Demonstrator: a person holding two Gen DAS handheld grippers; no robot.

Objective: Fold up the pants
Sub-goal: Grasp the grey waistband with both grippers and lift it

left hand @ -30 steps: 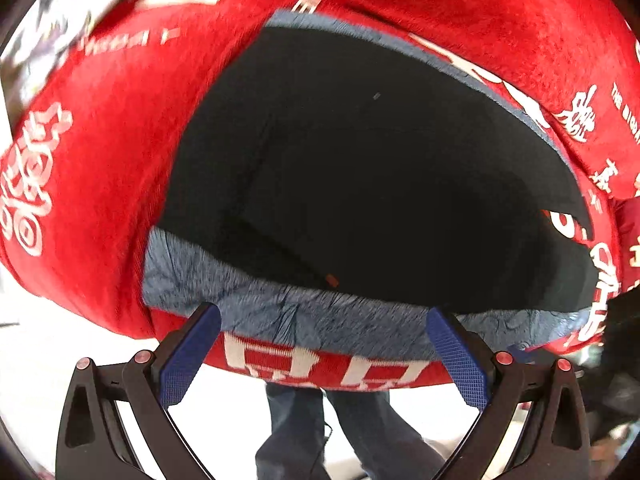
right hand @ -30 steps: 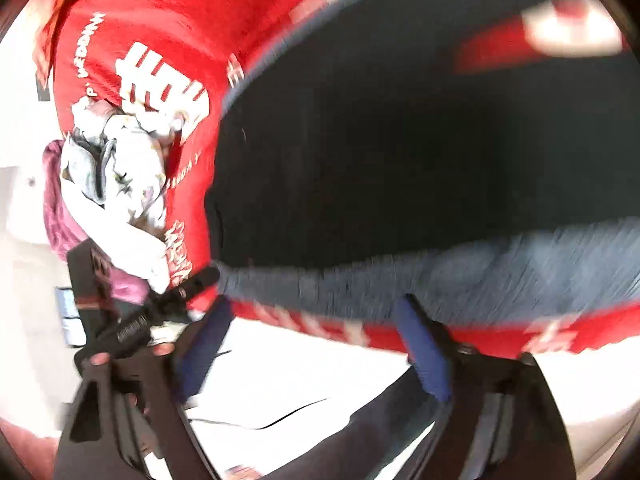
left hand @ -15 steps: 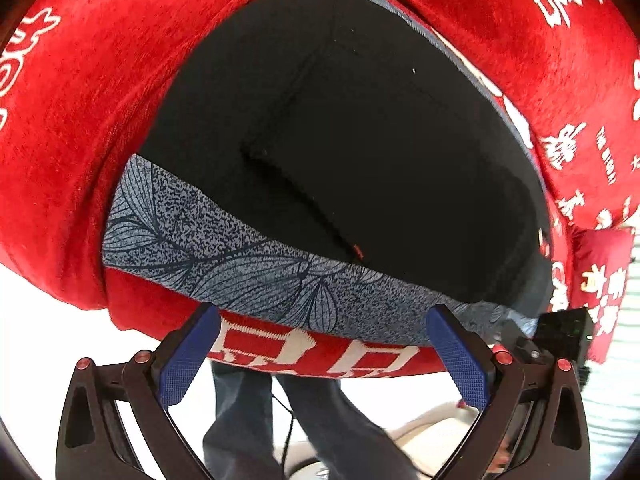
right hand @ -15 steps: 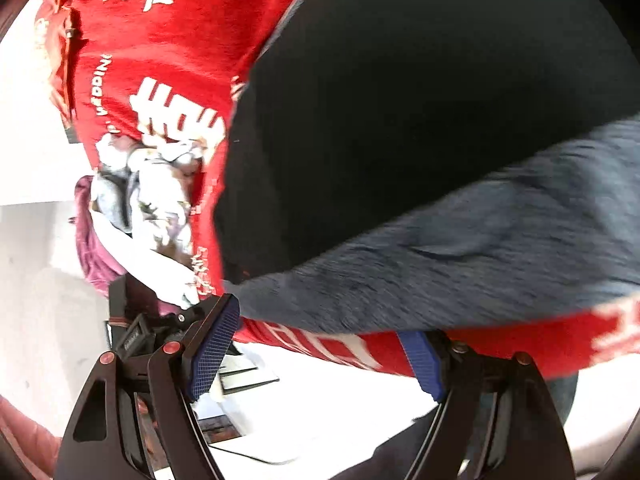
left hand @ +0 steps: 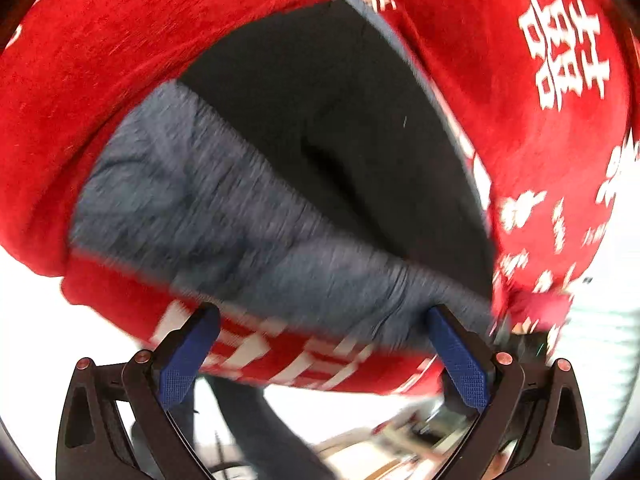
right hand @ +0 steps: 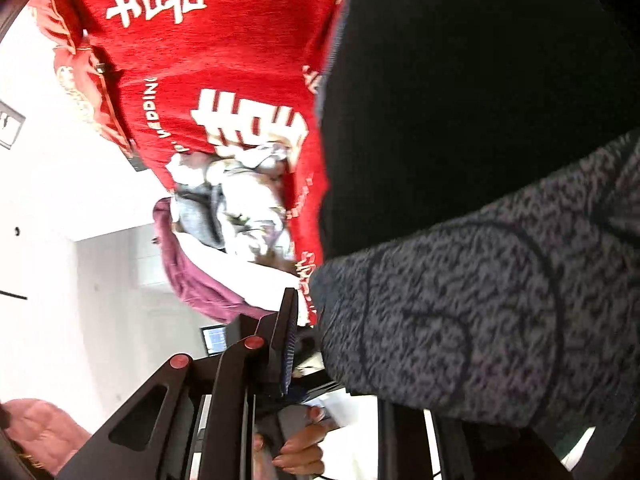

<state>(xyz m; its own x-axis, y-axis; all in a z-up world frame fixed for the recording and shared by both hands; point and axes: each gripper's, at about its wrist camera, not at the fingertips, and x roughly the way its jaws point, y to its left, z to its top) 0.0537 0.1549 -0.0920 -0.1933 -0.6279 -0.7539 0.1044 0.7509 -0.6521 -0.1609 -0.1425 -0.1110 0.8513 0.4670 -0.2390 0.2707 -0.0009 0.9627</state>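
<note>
Blurred black pants (left hand: 340, 128), left gripper (left hand: 324, 356) fingers released, right gripper (right hand: 336, 344) far finger hidden, state unclear

Left wrist view looks forward between its spread fingers, close over the table edge, onto the black pants (left hand: 360, 152) lying on the red cloth (left hand: 120, 60). Right wrist view, rolled sideways and nearer, shares the pants (right hand: 460, 100) and cloth (right hand: 240, 60).
</note>
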